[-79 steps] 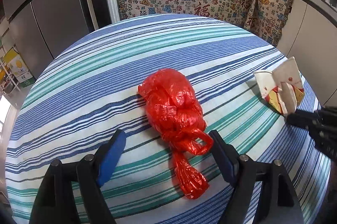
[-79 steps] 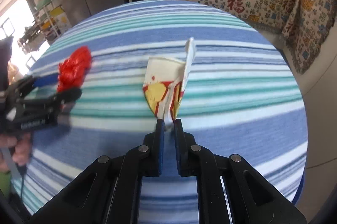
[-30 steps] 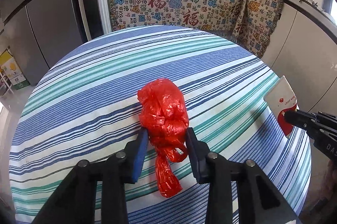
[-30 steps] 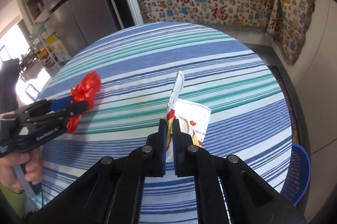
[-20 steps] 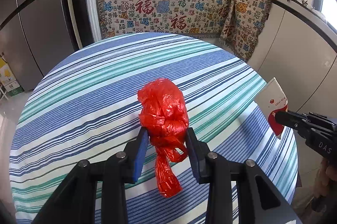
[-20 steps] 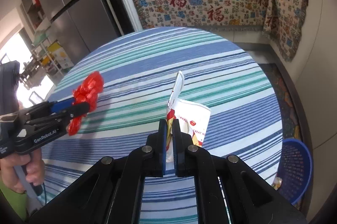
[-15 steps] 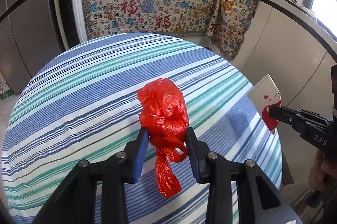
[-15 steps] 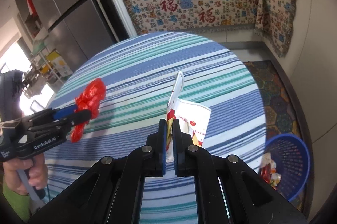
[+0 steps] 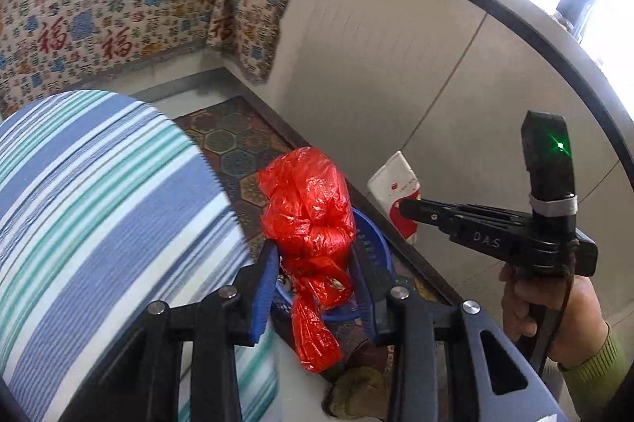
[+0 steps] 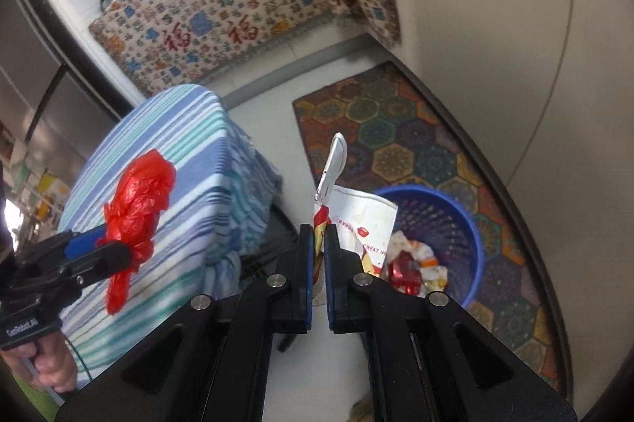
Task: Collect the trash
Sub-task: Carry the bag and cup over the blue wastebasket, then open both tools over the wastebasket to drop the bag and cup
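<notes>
Kitchen corner: patterned throw (image 10: 245, 6) over the counter at the back, pale cabinet wall to the right, hex-pattern mat (image 10: 396, 128) on the floor. Round worktop w/ blue-teal striped cloth (image 10: 178, 160) sits left in both views; both claws are off past its right edge, above the floor.

Left claw (image 9: 317, 287): clamped on a knotted red plastic bag (image 9: 309, 208), gripped at the waist, bulk standing up above the pads, tail hanging below. Bag's long axis runs roughly up-down.

Right claw (image 10: 318, 263): clenched tight on a crumpled paper carton (image 10: 356, 224), white w/ red print, pinched at one edge, torn flap sticking up.

Key relation: blue perforated trash basket (image 10: 440, 224) stands on the mat by the cabinet base, some wrappers already in it. In the right wrist view it lies just ahead and to the right of the right claw, lower down; the carton overlaps its near rim in the picture, so prob. almost above it. In the left wrist view the basket rim (image 9: 372, 235) peeks out right behind the bag, under the left claw.

Judgement: both loads close to the drop spot, can't tell which is nearer. Neither piece is in the basket yet. Next needs each claw centred over the opening before letting go; the light bag could drift and miss.
</notes>
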`<state>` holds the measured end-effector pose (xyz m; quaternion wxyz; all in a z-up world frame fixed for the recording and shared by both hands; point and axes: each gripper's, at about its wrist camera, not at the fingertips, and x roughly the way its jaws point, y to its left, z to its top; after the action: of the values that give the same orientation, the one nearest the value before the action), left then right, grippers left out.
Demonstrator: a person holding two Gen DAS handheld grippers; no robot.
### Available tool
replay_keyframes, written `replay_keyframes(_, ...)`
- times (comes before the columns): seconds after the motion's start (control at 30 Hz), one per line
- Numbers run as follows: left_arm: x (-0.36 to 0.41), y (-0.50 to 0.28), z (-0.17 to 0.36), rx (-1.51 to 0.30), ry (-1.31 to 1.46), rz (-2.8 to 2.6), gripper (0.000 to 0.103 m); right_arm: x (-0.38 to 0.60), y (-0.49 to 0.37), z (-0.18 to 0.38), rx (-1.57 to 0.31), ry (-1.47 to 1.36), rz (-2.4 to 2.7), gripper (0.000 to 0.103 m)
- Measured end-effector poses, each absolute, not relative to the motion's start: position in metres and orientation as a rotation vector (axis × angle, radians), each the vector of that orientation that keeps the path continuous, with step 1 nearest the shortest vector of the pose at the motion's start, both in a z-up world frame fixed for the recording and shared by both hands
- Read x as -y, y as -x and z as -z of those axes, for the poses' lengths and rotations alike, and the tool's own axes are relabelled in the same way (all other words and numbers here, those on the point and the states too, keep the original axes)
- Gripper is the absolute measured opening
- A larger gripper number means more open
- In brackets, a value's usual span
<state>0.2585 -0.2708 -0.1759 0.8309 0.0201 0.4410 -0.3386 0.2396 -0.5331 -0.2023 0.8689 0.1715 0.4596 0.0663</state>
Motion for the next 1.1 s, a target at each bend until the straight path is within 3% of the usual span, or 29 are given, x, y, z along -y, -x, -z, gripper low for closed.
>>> replay_keyframes(0.3, 0.377, -0.291, 0.254, -1.039, -0.147, 0.768, 0.037, 0.611, -0.264, 0.281, -1.062, -0.583, -0.111, 0.005)
replay_keyframes(0.43, 0.395, -0.311, 0.283, -1.087, -0.154, 0.768, 0.044, 0.632, -0.277, 0.315, -1.114, -0.685, -0.104, 0.010)
replay_keyframes(0.53, 0.403, -0.320, 0.295, -1.106, -0.148, 0.753, 0.059, 0.642, -0.282, 0.327, -1.117, -0.744, -0.067, 0.035)
replay_keyframes(0.63, 0.406, -0.324, 0.296, -1.102, -0.150, 0.732, 0.064, 0.650, -0.274, 0.325, -1.092, -0.768, -0.031, 0.053)
replay_keyframes(0.8, 0.397, -0.298, 0.270, -1.006, -0.171, 0.712, 0.078, 0.647, -0.252, 0.293, -1.062, -0.705, 0.053, 0.099)
replay_keyframes(0.93, 0.378, -0.278, 0.239, -0.944, -0.164, 0.711, 0.088, 0.641, -0.221, 0.259, -1.035, -0.670, 0.073, 0.103)
replay_keyframes(1.03, 0.371, -0.259, 0.217, -0.932, -0.223, 0.682, 0.103, 0.621, -0.190, 0.227, -1.003, -0.477, 0.138, 0.103)
replay_keyframes(1.1, 0.364, -0.241, 0.201, -0.869, -0.247, 0.634, 0.103, 0.605, -0.169, 0.208, -0.975, -0.366, 0.181, 0.103)
